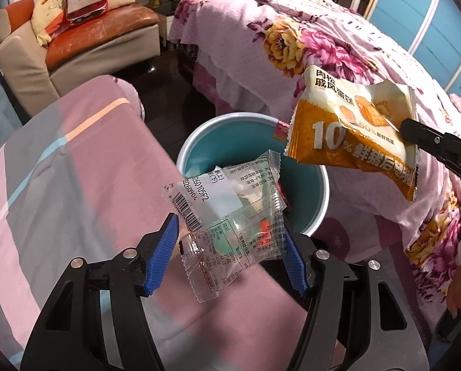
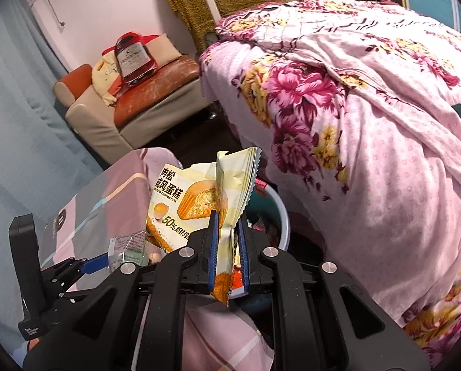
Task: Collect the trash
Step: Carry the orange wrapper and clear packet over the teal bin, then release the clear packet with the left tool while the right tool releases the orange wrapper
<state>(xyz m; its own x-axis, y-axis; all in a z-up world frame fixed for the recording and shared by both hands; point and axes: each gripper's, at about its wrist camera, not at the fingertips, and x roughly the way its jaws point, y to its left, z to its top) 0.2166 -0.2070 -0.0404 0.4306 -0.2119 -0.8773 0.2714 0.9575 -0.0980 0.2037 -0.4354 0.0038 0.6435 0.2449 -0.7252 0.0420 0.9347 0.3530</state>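
A clear plastic wrapper (image 1: pixel 230 213) with a barcode label hangs between the blue pads of my left gripper (image 1: pixel 230 232), over the near rim of a teal trash bin (image 1: pixel 246 142). The jaws stand wide apart and the wrapper looks loose between them. My right gripper (image 2: pixel 229 225) is shut on a yellow-orange cake wrapper (image 2: pixel 193 201), held above the bin (image 2: pixel 277 213). In the left wrist view that wrapper (image 1: pixel 354 136) hangs over the bin's right side, pinched by the black right gripper (image 1: pixel 400 128). Some trash lies inside the bin.
A table with a pink, grey and blue striped cloth (image 1: pixel 60 170) lies left of the bin. A bed with a pink floral quilt (image 1: pixel 323 46) fills the right side. An orange and beige armchair (image 1: pixel 85 40) with a red bag stands at the back left.
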